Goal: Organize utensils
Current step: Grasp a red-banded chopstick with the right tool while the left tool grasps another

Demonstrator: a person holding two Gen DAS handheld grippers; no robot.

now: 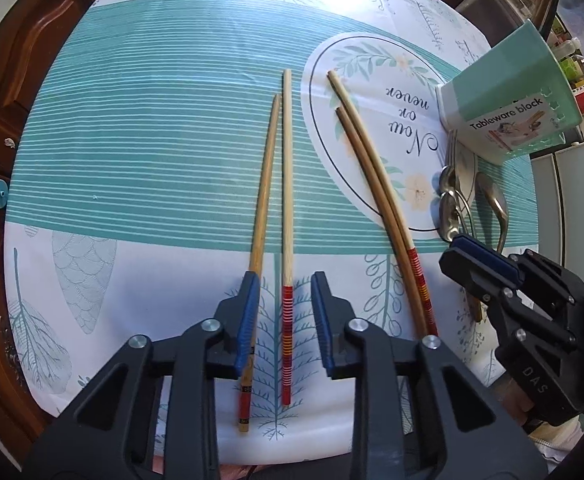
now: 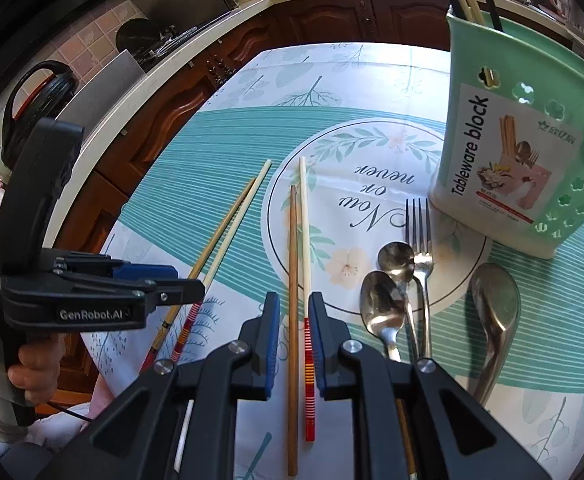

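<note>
Two pairs of chopsticks lie on the tablecloth. In the left wrist view my left gripper [image 1: 285, 304] is open, low over the left pair [image 1: 287, 216], with one red-banded stick between its fingers. In the right wrist view my right gripper [image 2: 294, 330] is open over the right pair [image 2: 293, 264], both sticks between its fingers. The left gripper also shows in the right wrist view [image 2: 172, 284]; the right gripper also shows in the left wrist view [image 1: 476, 256]. A green tableware block [image 2: 516, 152] stands at the far right. Two spoons [image 2: 384, 300], a fork [image 2: 422, 248] and a ladle [image 2: 494, 304] lie before it.
The table [image 2: 332, 80] has a teal and white cloth with a round printed motif. Brown wooden cabinets [image 2: 172, 116] run along its far and left sides. A kitchen counter with pans and a sink area lies beyond.
</note>
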